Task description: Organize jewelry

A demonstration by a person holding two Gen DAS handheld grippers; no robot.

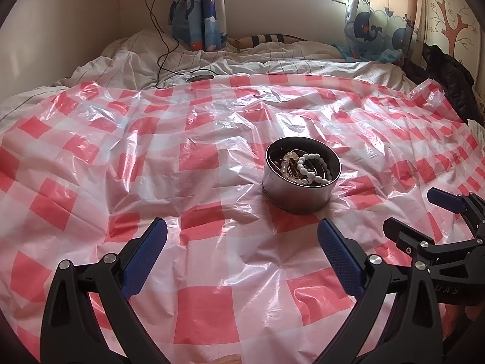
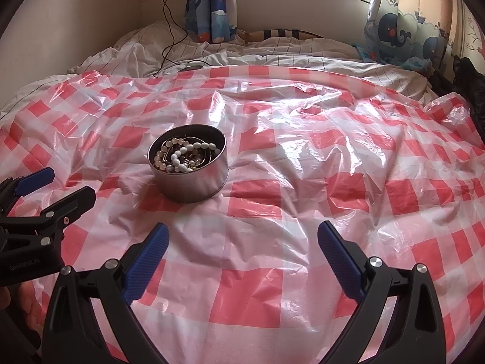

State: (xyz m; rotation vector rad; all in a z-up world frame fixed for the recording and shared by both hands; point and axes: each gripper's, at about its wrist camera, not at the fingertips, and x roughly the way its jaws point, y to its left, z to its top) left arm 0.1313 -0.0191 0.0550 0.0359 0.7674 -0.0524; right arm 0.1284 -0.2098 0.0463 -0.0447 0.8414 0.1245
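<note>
A round metal tin [image 1: 298, 195] stands on the red-and-white checked plastic sheet [image 1: 121, 157]. It holds a tangle of bead bracelets, white and pearl-coloured [image 1: 306, 166]. The tin also shows in the right wrist view [image 2: 194, 186], with the bracelets [image 2: 182, 156] inside. My left gripper [image 1: 242, 230] is open and empty, just short of the tin. My right gripper [image 2: 242, 236] is open and empty, to the right of the tin. Each gripper shows at the edge of the other's view: the right gripper [image 1: 412, 209] and the left gripper [image 2: 66, 185].
The sheet [image 2: 333, 166] covers a bed with rumpled white bedding [image 1: 242, 60] behind it. A black cable [image 1: 160, 45] runs from a wall socket onto the bedding. Whale-print curtains [image 1: 200, 15] hang by the window. Dark clothing [image 1: 448, 72] lies at the far right.
</note>
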